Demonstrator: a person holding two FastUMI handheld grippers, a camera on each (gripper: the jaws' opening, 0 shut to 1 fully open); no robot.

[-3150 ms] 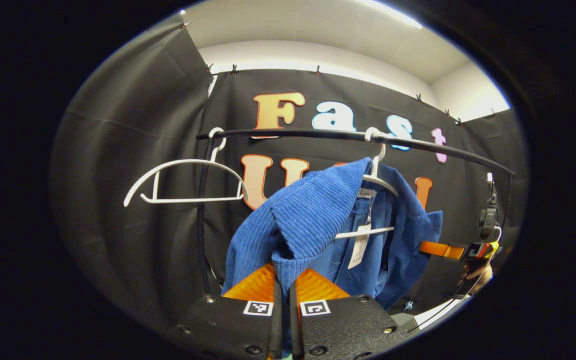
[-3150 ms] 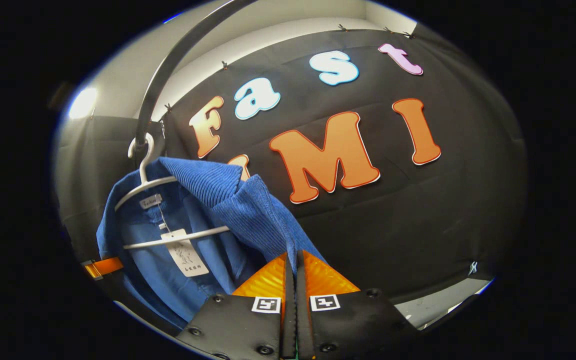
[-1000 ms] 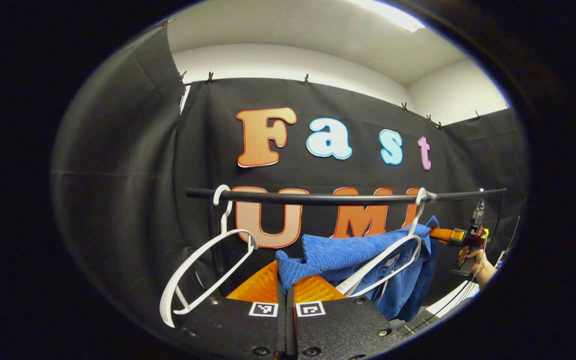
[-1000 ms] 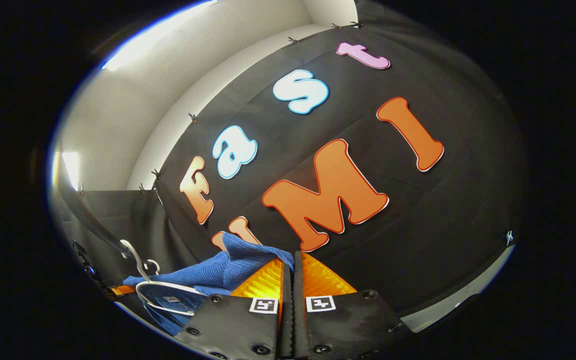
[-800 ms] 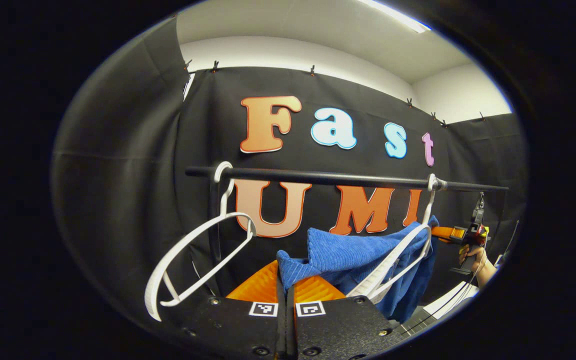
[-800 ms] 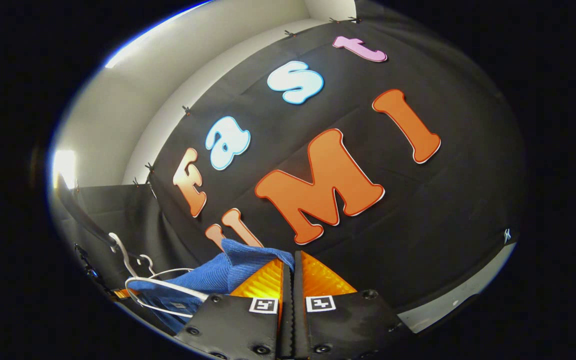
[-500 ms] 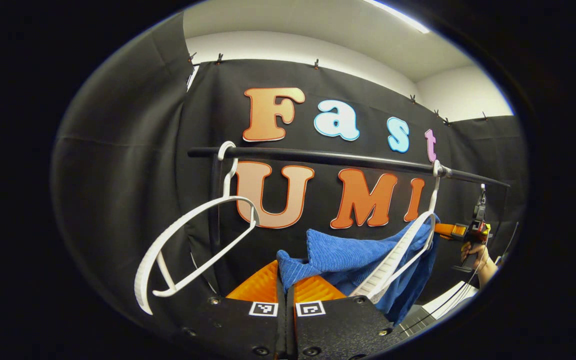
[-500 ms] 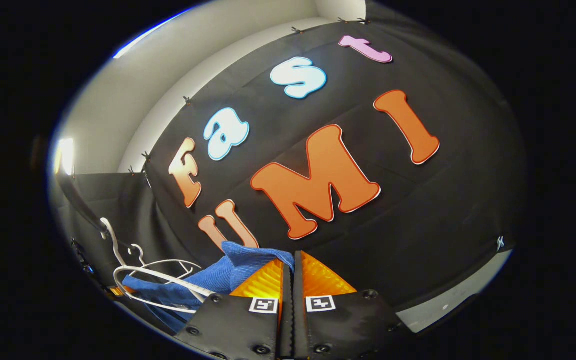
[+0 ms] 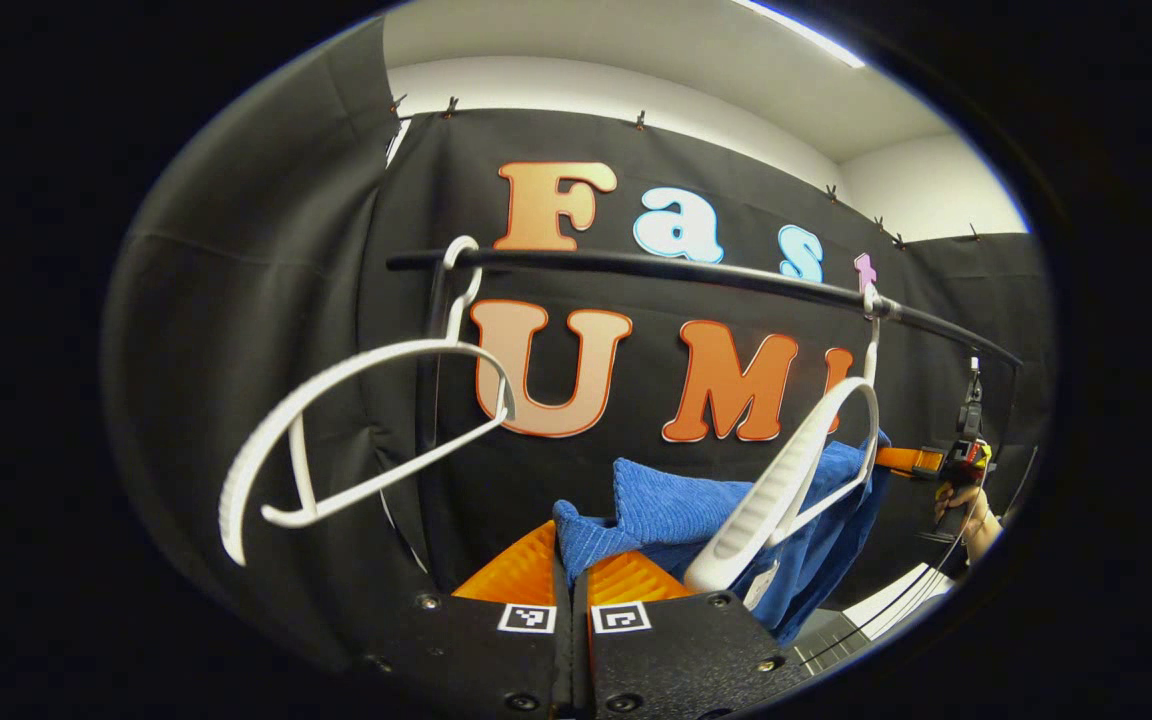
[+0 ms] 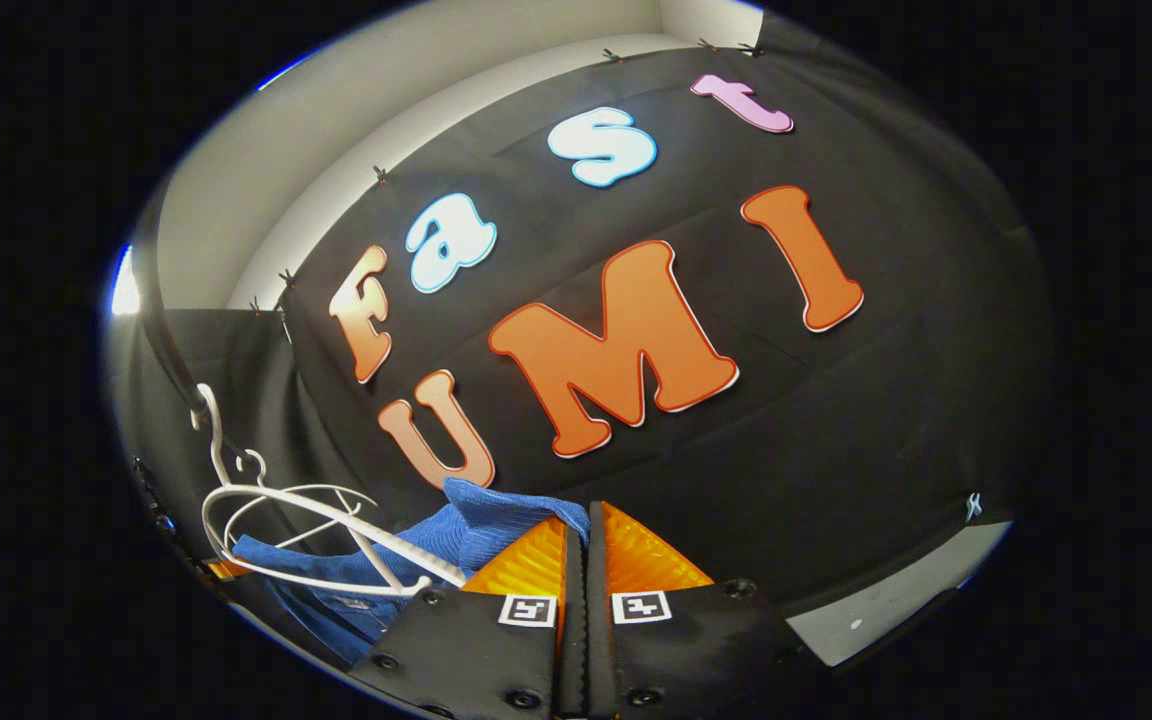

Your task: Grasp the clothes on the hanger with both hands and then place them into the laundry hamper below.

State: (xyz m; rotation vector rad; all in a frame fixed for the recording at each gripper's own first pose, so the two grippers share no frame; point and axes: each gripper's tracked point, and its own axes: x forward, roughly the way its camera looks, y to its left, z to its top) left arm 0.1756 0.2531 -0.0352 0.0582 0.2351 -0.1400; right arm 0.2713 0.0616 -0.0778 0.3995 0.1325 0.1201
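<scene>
The blue ribbed garment [image 9: 676,505] hangs stretched between the two grippers, below the black rail [image 9: 636,266]. My left gripper [image 9: 573,565] is shut on one bunched edge of it. Farther off at the right, the right gripper [image 9: 911,461] grips the other edge, held by a hand [image 9: 966,515]. A white hanger [image 9: 796,470] stays hooked on the rail, its arm tilted across the front of the cloth. In the right gripper view, my right gripper [image 10: 586,522] is shut on the garment [image 10: 456,535], with the white hanger [image 10: 306,540] lying over the cloth at the lower left.
An empty white hanger [image 9: 356,420] hangs tilted at the rail's left end, close to my left gripper. The rail [image 10: 161,340] curves up the left edge of the right gripper view. A pale strip of floor [image 10: 886,610] shows at the lower right.
Both grippers have dropped with the garment, so the rail now sits higher in view. The cloth has slid down off the hanger's shoulders. Both hangers have swung.
</scene>
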